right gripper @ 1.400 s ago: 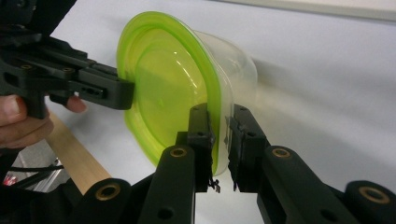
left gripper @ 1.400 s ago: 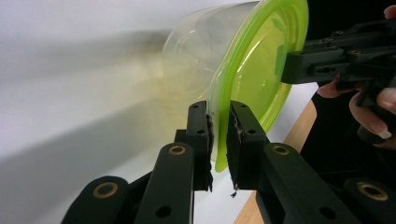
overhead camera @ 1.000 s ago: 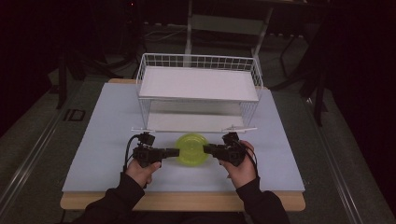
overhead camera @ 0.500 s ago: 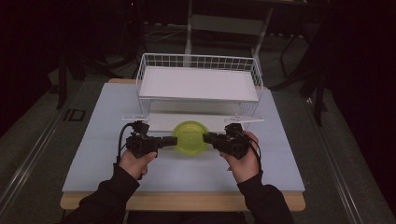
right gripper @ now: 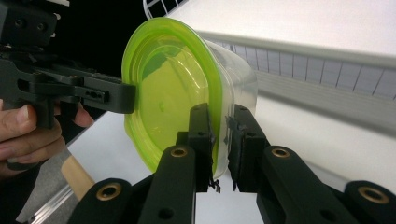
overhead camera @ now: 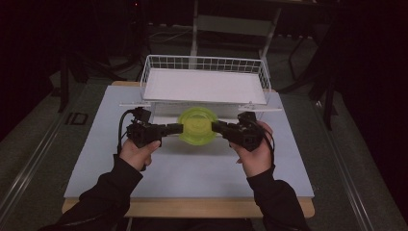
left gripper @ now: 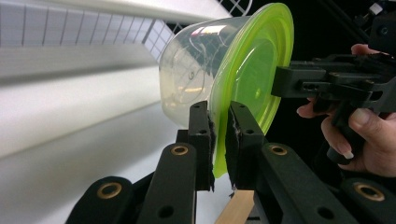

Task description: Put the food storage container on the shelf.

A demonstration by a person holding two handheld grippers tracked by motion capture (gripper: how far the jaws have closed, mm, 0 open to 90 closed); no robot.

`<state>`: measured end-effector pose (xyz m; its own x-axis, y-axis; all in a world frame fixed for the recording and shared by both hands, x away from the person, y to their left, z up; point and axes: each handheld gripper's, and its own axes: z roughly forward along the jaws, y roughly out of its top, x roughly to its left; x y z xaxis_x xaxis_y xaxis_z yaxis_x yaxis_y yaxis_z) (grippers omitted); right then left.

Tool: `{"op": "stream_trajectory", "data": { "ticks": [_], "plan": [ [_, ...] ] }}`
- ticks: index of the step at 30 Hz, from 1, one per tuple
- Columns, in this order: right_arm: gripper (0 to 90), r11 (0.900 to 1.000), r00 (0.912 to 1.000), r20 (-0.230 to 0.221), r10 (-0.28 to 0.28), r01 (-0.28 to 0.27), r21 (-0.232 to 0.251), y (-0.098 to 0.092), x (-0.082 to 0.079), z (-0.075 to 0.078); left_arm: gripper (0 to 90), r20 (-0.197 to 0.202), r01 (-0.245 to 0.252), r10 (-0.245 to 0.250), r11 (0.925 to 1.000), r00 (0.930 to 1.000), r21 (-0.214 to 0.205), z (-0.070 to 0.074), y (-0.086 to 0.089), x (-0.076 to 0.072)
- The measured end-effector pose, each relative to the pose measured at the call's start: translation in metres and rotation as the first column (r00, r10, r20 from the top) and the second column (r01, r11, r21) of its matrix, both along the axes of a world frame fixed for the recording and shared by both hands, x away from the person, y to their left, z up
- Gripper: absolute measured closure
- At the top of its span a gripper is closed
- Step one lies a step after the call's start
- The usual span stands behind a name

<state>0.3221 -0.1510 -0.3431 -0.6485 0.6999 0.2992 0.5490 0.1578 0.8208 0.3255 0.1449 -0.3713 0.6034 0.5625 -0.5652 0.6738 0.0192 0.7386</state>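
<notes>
— Green lid first, from the high view: where does the container [overhead camera: 197,126] sit?

— Between the two grippers, lifted off the white table [overhead camera: 192,168], just in front of the wire basket [overhead camera: 204,65]. The left gripper [overhead camera: 177,128] takes its left edge, the right gripper [overhead camera: 216,127] its right edge.

— And in the left gripper view?

— The left gripper [left gripper: 219,135] has its jaws pressed onto the lime rim of the container [left gripper: 238,70], which rises straight up from the pads. The clear tub bulges to the left, towards the basket. The right gripper [left gripper: 282,81] grips the far rim.

— The right gripper view?

— Same hold, mirrored. The right gripper [right gripper: 218,140] pinches the lid's rim between its pads; the container [right gripper: 168,93] stands on edge, tub pointing right. Opposite, the left gripper [right gripper: 128,98] clamps the other side.
</notes>
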Motion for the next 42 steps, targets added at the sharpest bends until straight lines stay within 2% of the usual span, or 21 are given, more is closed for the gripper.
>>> {"op": "stream_trajectory", "data": {
  "ticks": [9,19,24,34,38,42],
  "plan": [
    [80.4,0.9995,0.9995,0.024,-0.022,0.022,0.023,0.0,0.011,0.02,82.2,0.043,-0.009,0.009,1.0,0.999,-0.004,0.022,0.0,0.013],
    [80.2,0.9969,0.9973,0.018,-0.072,0.071,0.033,0.002,0.034,0.037,82.3,0.043,-0.034,0.033,0.9992,0.9986,0.022,0.047,-0.004,0.038],
    [80.2,0.995,0.9961,0.002,-0.088,0.088,0.047,0.002,0.05,0.045,82.3,0.044,-0.055,0.054,0.9983,0.9976,0.02,0.056,-0.005,0.051],
    [80.3,0.9896,0.9907,-0.046,-0.128,0.131,0.059,0.008,0.076,0.05,81.9,0.018,-0.108,0.108,0.9937,0.994,0.028,0.061,-0.006,0.077],
    [80.2,0.9862,0.9856,-0.07,-0.154,0.157,0.052,0.009,0.086,0.05,81.6,-0.007,-0.123,0.123,0.9912,0.9923,0.049,0.06,-0.009,0.089],
    [80.3,0.9835,0.9795,-0.112,-0.167,0.174,0.05,0.009,0.096,0.046,81.3,-0.04,-0.143,0.147,0.9868,0.9884,0.075,0.058,-0.013,0.098]
  ]
}}
